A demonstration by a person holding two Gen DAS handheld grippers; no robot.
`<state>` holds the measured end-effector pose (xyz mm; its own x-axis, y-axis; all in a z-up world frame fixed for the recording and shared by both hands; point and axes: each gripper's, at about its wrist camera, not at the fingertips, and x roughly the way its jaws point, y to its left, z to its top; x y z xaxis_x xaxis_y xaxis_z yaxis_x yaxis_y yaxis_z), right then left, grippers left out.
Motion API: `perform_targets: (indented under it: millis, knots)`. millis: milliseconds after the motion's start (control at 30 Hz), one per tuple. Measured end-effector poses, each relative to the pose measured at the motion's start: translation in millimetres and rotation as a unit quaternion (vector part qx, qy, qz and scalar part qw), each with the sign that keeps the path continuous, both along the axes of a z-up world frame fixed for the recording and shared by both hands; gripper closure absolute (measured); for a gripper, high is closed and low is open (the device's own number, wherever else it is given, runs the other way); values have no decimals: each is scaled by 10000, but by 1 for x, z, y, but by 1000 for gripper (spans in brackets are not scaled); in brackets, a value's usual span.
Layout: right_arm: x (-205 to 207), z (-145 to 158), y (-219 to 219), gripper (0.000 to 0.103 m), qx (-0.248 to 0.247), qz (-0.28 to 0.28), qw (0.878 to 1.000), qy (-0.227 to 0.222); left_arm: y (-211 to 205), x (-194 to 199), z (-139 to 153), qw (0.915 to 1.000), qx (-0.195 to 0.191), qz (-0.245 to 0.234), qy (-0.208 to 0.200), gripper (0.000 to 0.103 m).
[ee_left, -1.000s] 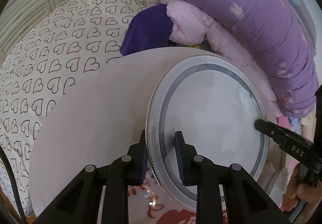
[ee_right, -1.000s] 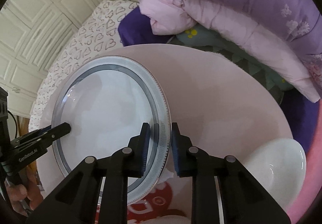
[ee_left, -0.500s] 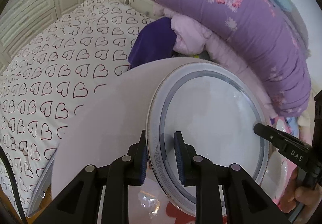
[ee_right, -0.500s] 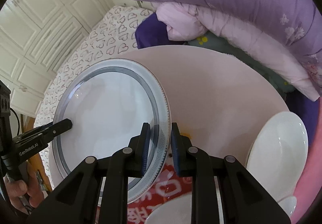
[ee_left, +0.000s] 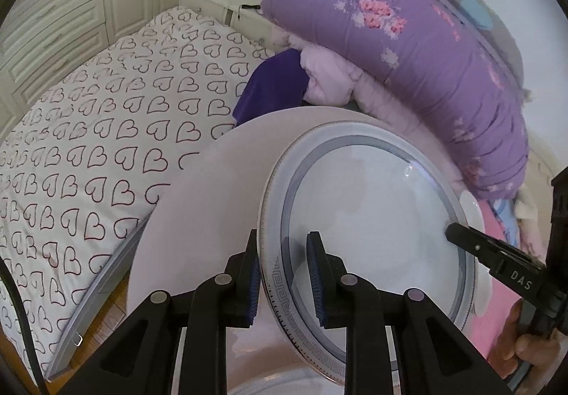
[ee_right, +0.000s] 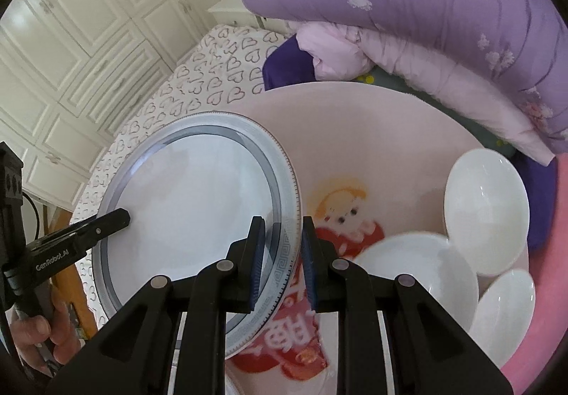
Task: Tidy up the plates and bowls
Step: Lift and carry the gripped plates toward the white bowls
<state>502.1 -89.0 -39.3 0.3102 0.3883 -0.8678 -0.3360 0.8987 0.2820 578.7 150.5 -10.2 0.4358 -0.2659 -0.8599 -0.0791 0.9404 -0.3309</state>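
A large white plate with a grey ring and patterned rim [ee_left: 372, 217] is held in the air by both grippers. My left gripper [ee_left: 282, 283] is shut on its near rim. My right gripper [ee_right: 282, 261] is shut on the opposite rim of the same plate [ee_right: 191, 214]. Each gripper's tip shows in the other's view. Below lies the round pink tabletop [ee_right: 355, 146] with a cartoon child print. Three white bowls [ee_right: 484, 203] sit on it at the right in the right wrist view.
A bed with a heart-print sheet [ee_left: 106, 146] lies to the left. A rolled purple floral quilt [ee_left: 408, 50] and pale pink bedding [ee_right: 408, 64] are piled behind the table. White cabinet doors [ee_right: 88, 32] line the far wall.
Both grippers have risen with the plate between them. More of the table print and the white bowls have come into the right wrist view.
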Motion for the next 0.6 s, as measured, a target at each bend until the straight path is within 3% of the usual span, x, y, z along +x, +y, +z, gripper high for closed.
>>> perform_targets:
  millis: [367, 600]
  knots:
    - [-61, 16, 1, 83, 94, 70, 9997, -203, 12, -83, 27, 10000, 7, -33, -63, 83]
    - [-98, 5, -3, 83, 192, 110, 9996, -179, 16, -123, 37, 9998, 101, -64, -126, 84]
